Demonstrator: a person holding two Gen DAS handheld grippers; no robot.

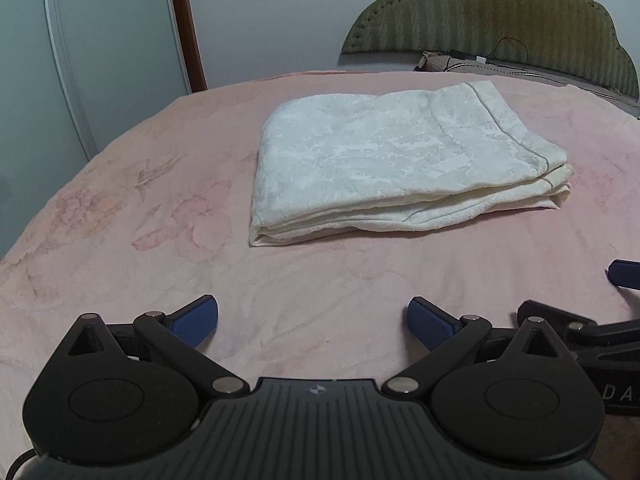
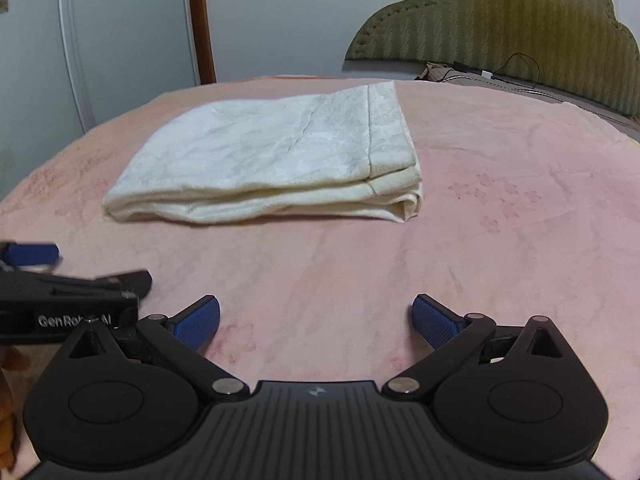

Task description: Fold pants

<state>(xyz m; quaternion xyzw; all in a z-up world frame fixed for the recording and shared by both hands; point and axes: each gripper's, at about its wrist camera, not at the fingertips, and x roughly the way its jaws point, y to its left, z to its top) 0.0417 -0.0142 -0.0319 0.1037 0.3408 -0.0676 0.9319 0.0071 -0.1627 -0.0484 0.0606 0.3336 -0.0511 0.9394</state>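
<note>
The white pants lie folded into a flat stack of several layers on the pink blanket; the right wrist view shows the same pants left of centre. My left gripper hovers over the blanket on the near side of the stack, open, nothing between its blue pads. My right gripper is also open and empty, short of the stack. The right gripper's blue fingertip shows at the right edge of the left wrist view. The left gripper's body shows at the left in the right wrist view.
The blanket covers a bed with an olive padded headboard at the back right. A dark cable and a small device lie by the headboard. A pale wardrobe door with flower stickers and a brown frame stand at the back left.
</note>
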